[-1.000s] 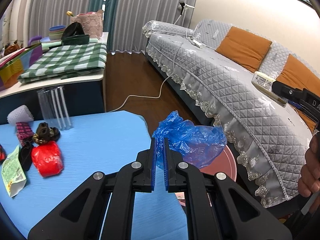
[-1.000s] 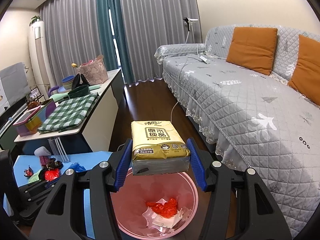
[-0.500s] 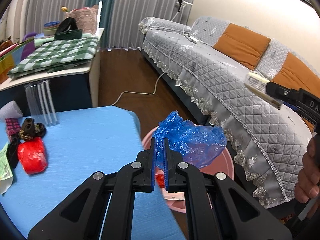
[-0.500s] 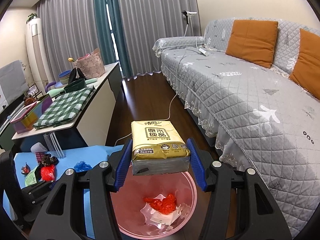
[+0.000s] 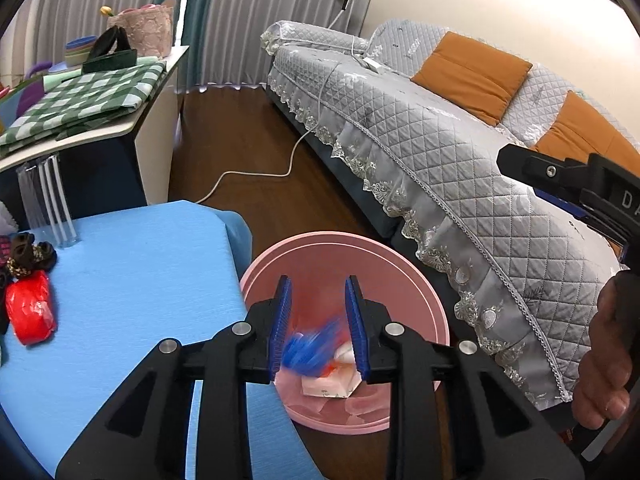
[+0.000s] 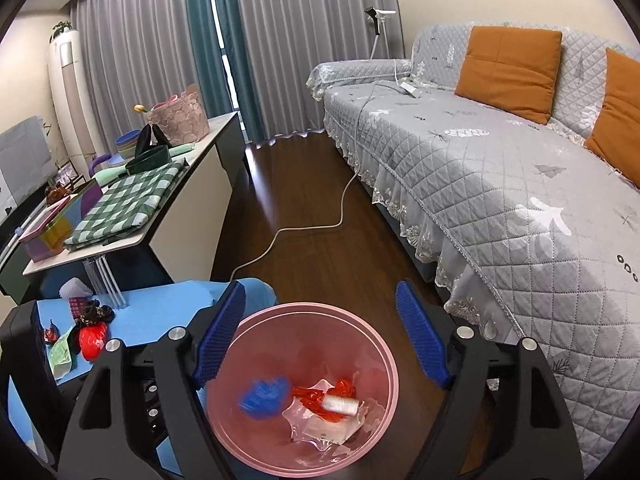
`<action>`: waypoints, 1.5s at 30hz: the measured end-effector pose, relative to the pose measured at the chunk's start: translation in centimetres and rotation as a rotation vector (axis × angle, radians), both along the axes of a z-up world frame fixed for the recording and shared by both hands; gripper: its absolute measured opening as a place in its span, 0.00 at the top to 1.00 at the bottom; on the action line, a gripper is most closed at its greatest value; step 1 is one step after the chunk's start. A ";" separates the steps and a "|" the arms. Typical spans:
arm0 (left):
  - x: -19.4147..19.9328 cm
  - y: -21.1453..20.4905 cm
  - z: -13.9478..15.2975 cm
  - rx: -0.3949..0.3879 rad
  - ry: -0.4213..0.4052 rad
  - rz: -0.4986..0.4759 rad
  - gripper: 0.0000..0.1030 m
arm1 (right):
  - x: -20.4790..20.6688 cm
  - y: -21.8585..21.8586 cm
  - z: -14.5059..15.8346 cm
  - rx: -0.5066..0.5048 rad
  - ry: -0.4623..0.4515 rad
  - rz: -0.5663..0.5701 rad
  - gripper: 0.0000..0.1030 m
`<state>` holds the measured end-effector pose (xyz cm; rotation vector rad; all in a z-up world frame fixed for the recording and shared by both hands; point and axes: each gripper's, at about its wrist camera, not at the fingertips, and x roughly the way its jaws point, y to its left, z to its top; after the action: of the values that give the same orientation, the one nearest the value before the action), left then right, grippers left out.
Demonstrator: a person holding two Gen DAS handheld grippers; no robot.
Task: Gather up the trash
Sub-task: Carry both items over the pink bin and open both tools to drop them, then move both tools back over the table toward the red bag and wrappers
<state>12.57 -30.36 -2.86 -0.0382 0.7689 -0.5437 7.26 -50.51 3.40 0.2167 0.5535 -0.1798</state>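
Note:
A pink trash bin (image 5: 344, 248) (image 6: 384, 344) stands on the floor beside the blue table (image 5: 132, 280). My left gripper (image 5: 318, 320) is open and empty above the bin. A blue plastic bag (image 5: 310, 346) (image 6: 262, 396) is blurred, falling inside the bin. My right gripper (image 6: 320, 340) is open and empty above the bin; it also shows in the left wrist view (image 5: 560, 184). A tissue pack (image 6: 340, 405), blurred, lies on red plastic (image 6: 344, 390) and clear wrappers in the bin. A red bag (image 5: 30, 312), a dark wrapper (image 5: 24, 254) and a green packet (image 6: 60, 354) lie on the table.
A grey quilted sofa (image 6: 500, 184) with orange cushions (image 6: 508, 68) runs along the right. A white cable (image 6: 312, 228) crosses the dark wood floor. A side table (image 6: 188, 208) with a green checked cloth (image 6: 124, 204) and a basket stands at the left.
Both grippers opened over the bin. The blue bag dropped from my left gripper and the tissue pack dropped from my right gripper into the bin.

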 end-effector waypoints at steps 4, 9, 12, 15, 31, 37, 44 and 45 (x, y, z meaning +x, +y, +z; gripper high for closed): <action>-0.1 0.2 0.1 -0.008 0.000 0.007 0.74 | -0.1 0.1 0.1 0.003 -0.003 0.003 0.25; -0.8 1.3 0.9 -0.012 -0.010 0.016 0.74 | -0.1 0.7 0.5 -0.007 -0.013 0.013 0.25; -1.3 2.3 1.4 -0.016 -0.022 0.027 0.74 | -0.2 1.4 0.9 -0.013 -0.020 0.023 0.25; -1.7 3.4 2.0 -0.022 -0.032 0.045 0.74 | -0.4 2.2 1.4 -0.017 -0.034 0.037 0.26; -4.8 16.9 3.4 -0.059 -0.085 0.235 0.74 | -1.3 11.2 2.0 -0.004 -0.111 0.177 0.37; -5.1 22.6 2.7 -0.070 -0.093 0.321 0.74 | -1.1 16.1 1.6 -0.027 -0.129 0.269 0.37; -4.3 26.8 1.6 -0.049 -0.116 0.398 0.74 | 0.1 21.1 0.3 -0.048 -0.116 0.370 0.37; -4.1 27.5 1.5 -0.046 -0.118 0.409 0.74 | 0.5 22.0 -0.1 -0.051 -0.107 0.387 0.37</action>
<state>8.49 -2.84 -1.40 -0.2005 0.6116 -0.1724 7.71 -28.52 3.33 0.0657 0.4736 0.1925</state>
